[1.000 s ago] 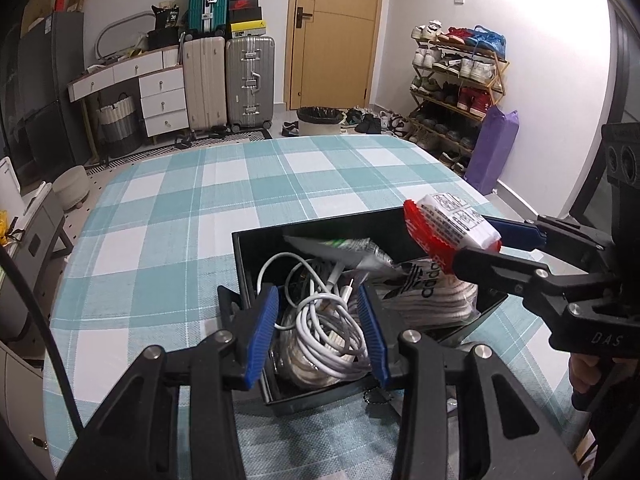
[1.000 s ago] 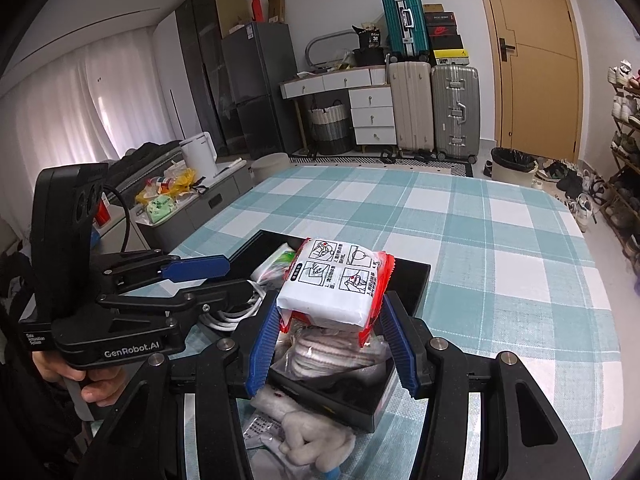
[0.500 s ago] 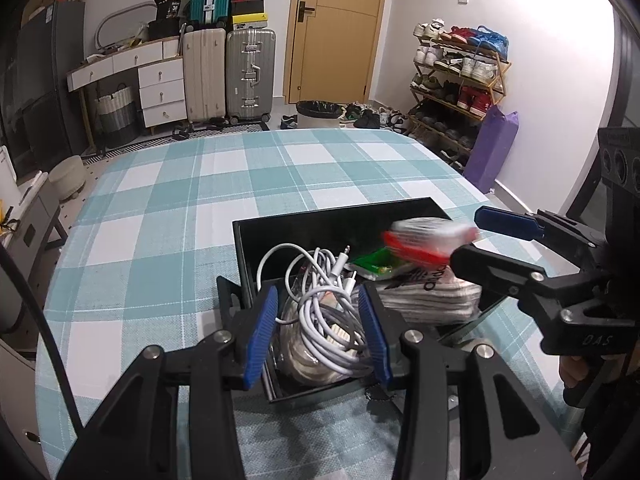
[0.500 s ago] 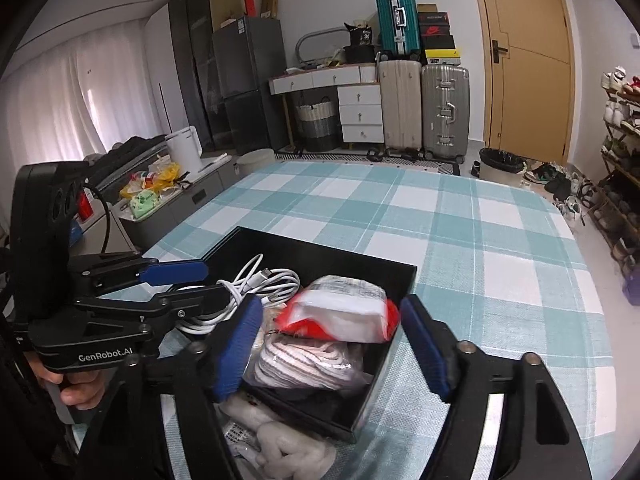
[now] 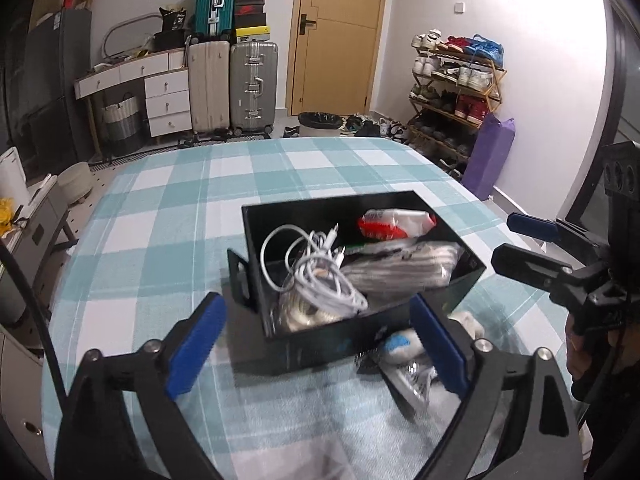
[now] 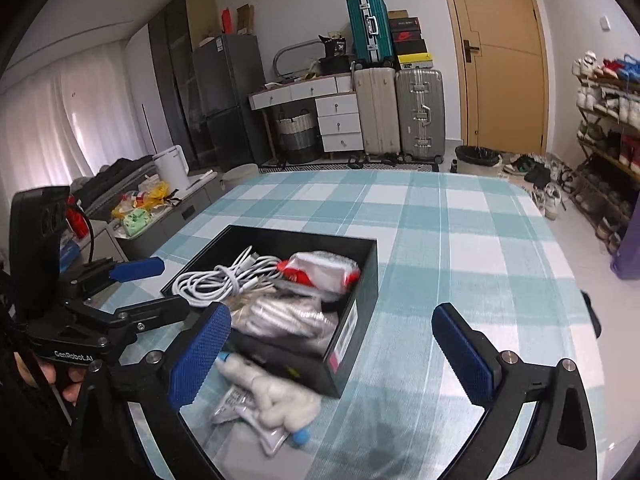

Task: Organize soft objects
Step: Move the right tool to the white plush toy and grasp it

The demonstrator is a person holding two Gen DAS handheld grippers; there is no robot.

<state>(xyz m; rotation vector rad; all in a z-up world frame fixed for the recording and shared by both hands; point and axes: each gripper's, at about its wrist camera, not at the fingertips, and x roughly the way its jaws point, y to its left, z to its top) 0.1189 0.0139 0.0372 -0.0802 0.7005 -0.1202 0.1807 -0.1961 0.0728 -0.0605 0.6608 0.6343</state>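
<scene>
A black box [image 5: 360,336] [image 6: 358,320] stands on the checked tablecloth. In it lie a red and white packet [image 5: 394,224] [image 6: 320,270], a coiled white cable [image 5: 320,276] [image 6: 224,276] and bagged striped cloth [image 5: 404,270] [image 6: 280,320]. A white soft item in clear wrap [image 5: 404,354] [image 6: 276,400] lies on the cloth at the box's near side. My left gripper [image 5: 316,344] is open and empty, just short of the box. My right gripper [image 6: 332,352] is open and empty, above the box's near corner; it also shows in the left wrist view [image 5: 520,244].
The table [image 5: 168,208] [image 6: 460,240] has a teal and white checked cloth. Suitcases [image 5: 232,80], a drawer unit [image 5: 164,100], a door and a shoe rack [image 5: 452,92] stand beyond it. A low cabinet with clutter [image 6: 140,208] is on the left.
My right gripper opened and let the red and white packet drop into the box, then drew back. My left gripper opened wider and pulled back from the box.
</scene>
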